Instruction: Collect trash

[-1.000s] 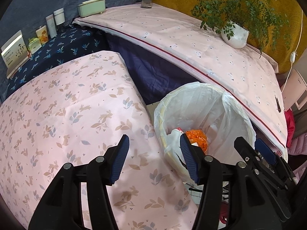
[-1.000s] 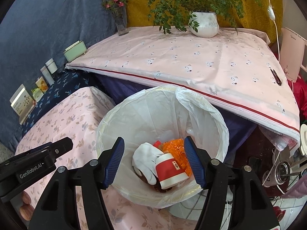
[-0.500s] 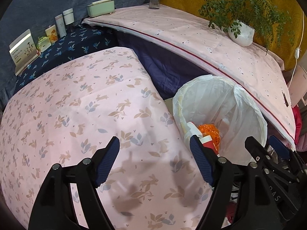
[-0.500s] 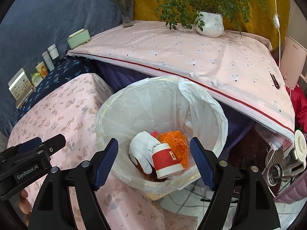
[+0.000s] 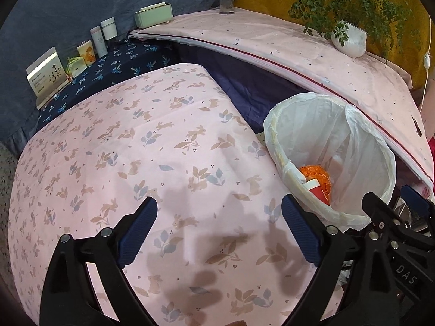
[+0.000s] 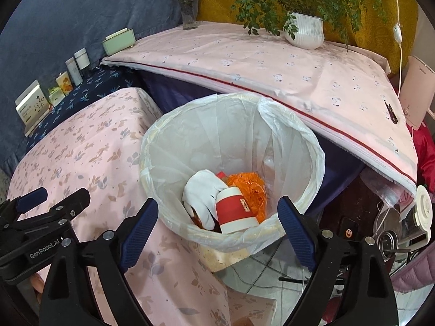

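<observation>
— Left gripper first: what do you see?

— Its jaws are spread wide with nothing between them. It hangs over the bench with the pink cloth printed with rabbits and leaves, and its shadow falls on that cloth.

— What is farthest left?

— Along the blue backdrop, on a dark blue patterned cloth, stands a row of small things: a card, a few little boxes and bottles, then a pale green box at the corner of the second bench, which has a pale pink cover with a red stripe.

— And moving right?

— The trash bin, lined with a white plastic bag, stands in the gap between the two benches, just beside the edge of the rabbit cloth. Inside lie a white glove, a red and white cup on its side and a crumpled orange wrapper, all touching one another at the bottom.

— The right gripper?

— Also parted wide and holding nothing. It hovers above the near rim of the bin, pointing down into it.

— Farther right?

— A white potted plant sits at the back of the striped bench, and a glass vase of flowers stands to its left.
</observation>
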Demonstrator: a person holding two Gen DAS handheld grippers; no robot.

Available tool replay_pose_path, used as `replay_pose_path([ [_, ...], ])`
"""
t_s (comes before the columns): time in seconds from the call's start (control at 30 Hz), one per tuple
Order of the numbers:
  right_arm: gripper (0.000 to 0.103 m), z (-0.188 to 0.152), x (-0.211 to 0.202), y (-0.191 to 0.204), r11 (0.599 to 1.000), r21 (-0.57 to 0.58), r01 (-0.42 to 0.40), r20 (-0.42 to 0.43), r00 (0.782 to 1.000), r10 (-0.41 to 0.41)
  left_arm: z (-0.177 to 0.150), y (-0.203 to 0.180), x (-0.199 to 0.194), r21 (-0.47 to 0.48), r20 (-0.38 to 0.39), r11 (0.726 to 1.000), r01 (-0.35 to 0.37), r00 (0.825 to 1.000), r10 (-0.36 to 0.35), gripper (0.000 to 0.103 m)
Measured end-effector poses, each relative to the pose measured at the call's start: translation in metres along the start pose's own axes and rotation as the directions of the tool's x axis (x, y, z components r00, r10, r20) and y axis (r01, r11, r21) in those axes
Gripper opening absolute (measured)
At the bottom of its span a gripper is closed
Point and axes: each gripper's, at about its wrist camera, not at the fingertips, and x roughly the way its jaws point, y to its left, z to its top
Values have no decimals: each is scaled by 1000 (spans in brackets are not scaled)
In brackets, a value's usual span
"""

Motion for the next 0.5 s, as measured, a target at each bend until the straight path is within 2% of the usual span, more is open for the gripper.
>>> replay_pose_path([
  [0.07, 91, -3, 0, 1, 1000, -18, -1, 12, 1000, 1, -3, 1, 0, 1, 1, 1000, -11, 1000, 11, 90],
  [0.5, 90, -12, 2, -2, 997, -67, 37, 2, 999, -37, -13, 1, 2, -2, 1, 999, -36, 999, 36, 92],
])
